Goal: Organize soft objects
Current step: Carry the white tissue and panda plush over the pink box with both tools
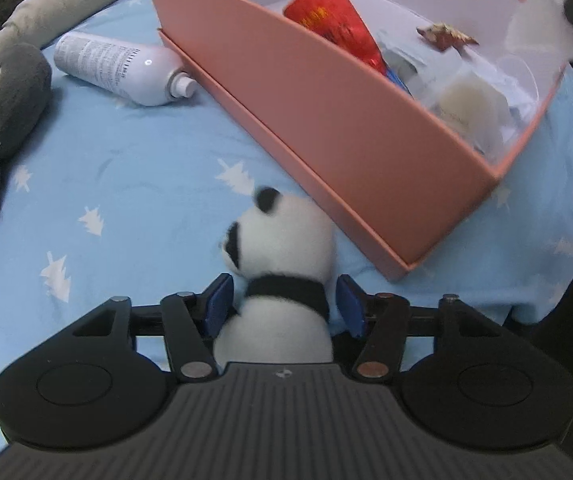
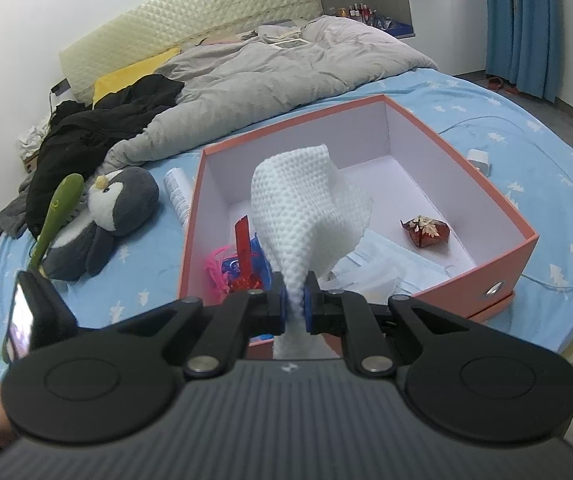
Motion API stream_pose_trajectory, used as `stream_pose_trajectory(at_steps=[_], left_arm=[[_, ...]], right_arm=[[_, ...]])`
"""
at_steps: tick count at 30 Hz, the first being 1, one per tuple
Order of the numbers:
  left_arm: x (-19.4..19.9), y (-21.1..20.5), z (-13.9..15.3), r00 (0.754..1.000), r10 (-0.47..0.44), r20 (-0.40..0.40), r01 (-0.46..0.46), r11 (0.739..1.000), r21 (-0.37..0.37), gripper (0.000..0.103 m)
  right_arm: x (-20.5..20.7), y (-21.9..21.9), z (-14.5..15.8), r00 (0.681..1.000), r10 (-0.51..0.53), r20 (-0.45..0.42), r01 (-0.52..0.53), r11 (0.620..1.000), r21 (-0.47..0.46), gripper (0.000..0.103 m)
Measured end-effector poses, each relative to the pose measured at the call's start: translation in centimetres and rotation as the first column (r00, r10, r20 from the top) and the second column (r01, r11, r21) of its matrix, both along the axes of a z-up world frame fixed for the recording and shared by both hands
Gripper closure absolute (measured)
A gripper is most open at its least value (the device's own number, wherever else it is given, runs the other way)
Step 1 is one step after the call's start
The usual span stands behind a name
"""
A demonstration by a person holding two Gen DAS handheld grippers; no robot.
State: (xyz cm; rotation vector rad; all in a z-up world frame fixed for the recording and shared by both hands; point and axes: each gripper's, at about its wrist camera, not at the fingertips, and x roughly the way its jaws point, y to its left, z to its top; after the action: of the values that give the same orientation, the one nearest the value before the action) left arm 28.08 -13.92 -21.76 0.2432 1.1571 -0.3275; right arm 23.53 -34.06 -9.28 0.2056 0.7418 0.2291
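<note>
My left gripper: jaws spread either side of panda plush, pads not pressing, plush on sheet just beside pink box. My right gripper pinches white cloth over box.

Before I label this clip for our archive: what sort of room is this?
Most likely a bedroom: a bed with a cream quilted headboard, a rumpled grey duvet on a blue star-print sheet, and blue curtains at a window.
</note>
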Motion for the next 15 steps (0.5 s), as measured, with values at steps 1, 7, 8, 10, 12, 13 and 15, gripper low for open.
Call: stream_pose_trajectory(at_steps=[1,7,8,10,12,13,15], left_arm=[[-0.1,0.1,-0.1,1.000,0.001,0.002,-0.001,1.000,0.000,0.051],[0.0,0.8,1.2,0.999,0.045,0.023,-0.045,0.999,-0.031,0.055],[0.1,0.8,1.8,0.998,0.051,0.035,-0.050,0.998,-0.033,0.055],[0.4,1.0,3.4,0.996,0.066,0.058,-0.063,0.997,-0.053,0.055],[0.7,1.4,5.6,0.992,0.086,0.090,-0.079,0.994,-0.080,0.055],[0.8,1.6,6.8,0.989,0.096,0.111,-0.086,0.992,-0.094,0.055],[1.3,2.0,9.4,0.981,0.121,0.150,-0.101,0.986,-0.134,0.055]], right_arm=[[0.0,0.0,-0.1,1.000,0.001,-0.001,-0.001,1.000,0.002,0.091],[0.2,0.2,-0.5,1.000,0.000,-0.012,0.000,1.000,0.011,0.091],[0.3,0.4,-0.5,1.000,0.004,-0.012,-0.004,1.000,0.015,0.091],[0.4,0.7,-0.4,1.000,0.010,-0.007,-0.010,1.000,0.018,0.091],[0.5,1.0,0.0,1.000,0.014,0.002,-0.014,1.000,0.021,0.091],[0.4,1.1,0.2,1.000,0.015,0.009,-0.015,1.000,0.022,0.091],[0.4,1.1,0.8,0.999,0.013,0.029,-0.014,1.000,0.020,0.091]])
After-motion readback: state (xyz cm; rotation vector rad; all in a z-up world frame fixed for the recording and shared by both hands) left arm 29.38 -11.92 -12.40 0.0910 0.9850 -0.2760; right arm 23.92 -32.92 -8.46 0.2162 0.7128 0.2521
